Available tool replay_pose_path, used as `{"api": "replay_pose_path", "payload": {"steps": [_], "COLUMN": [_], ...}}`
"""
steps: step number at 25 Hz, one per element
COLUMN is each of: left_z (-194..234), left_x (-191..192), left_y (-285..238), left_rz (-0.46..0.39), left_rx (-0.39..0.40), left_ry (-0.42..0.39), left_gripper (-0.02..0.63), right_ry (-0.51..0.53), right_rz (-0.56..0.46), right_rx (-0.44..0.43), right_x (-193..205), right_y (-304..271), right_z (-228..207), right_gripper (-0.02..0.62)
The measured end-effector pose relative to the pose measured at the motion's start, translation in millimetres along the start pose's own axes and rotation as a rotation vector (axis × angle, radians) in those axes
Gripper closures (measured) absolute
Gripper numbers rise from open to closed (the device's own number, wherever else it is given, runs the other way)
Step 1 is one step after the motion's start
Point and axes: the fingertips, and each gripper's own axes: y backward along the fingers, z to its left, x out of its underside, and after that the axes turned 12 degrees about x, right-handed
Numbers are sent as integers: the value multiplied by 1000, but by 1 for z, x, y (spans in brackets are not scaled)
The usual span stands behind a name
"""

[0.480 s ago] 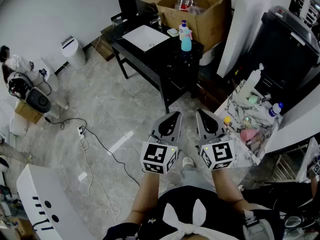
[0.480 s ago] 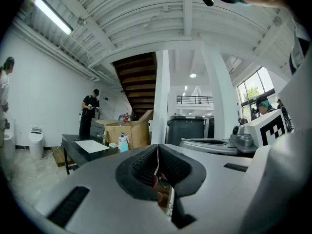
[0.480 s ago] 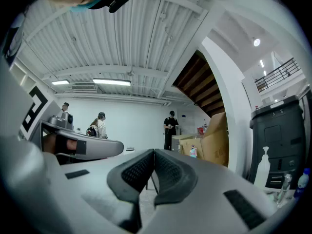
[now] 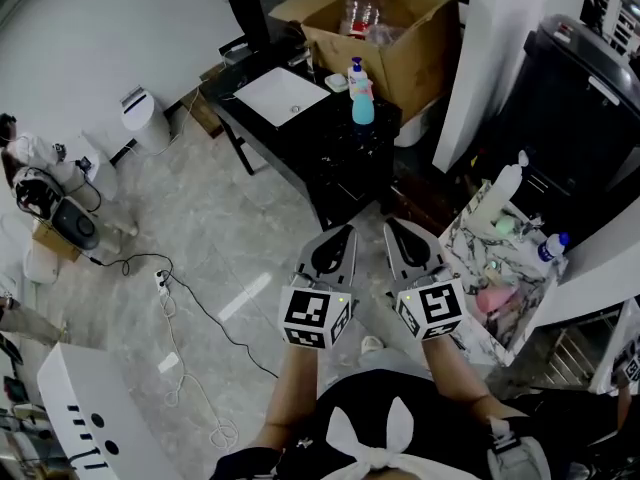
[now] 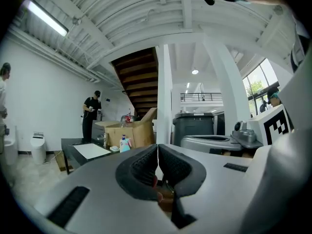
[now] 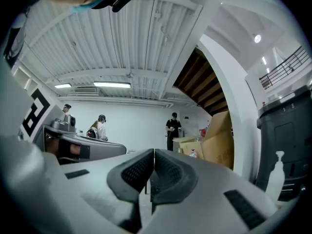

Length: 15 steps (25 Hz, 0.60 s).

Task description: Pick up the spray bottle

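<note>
A blue bottle with a white and pink top (image 4: 361,93) stands on the black table (image 4: 330,143) ahead; the left gripper view also shows the blue bottle (image 5: 125,144), small and far off. A white bottle with a nozzle top (image 4: 503,190) stands on the marble counter (image 4: 470,318) to the right. My left gripper (image 4: 342,234) and right gripper (image 4: 395,226) hang side by side over the floor, well short of the table. Both are shut with nothing between the jaws.
An open cardboard box (image 4: 400,28) stands behind the table, and a white sheet (image 4: 280,96) lies on it. A white pillar (image 4: 490,38) and a black bin (image 4: 570,88) stand at the right. Cables (image 4: 190,288) trail over the floor. A person (image 5: 91,116) stands far behind the table.
The table, the box and the blue bottle have slid down in the head view, so they are nearer. Both grippers keep their place and stay shut.
</note>
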Motion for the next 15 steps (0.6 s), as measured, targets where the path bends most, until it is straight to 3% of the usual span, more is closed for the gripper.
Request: {"api": "replay_pose_path", "payload": {"steps": [7, 15], "left_z": [13, 59], "left_x": [19, 20], "left_y": [-32, -63], "left_rz": [28, 39], "left_rx": [-21, -30], "left_ry": [16, 51], "left_gripper": [578, 578], "right_ry": [6, 14], "right_rz": [28, 46], "right_rx": [-18, -27], "right_x": [21, 30], "right_y": [-27, -77], "right_z": [-22, -29], "right_gripper": [570, 569]}}
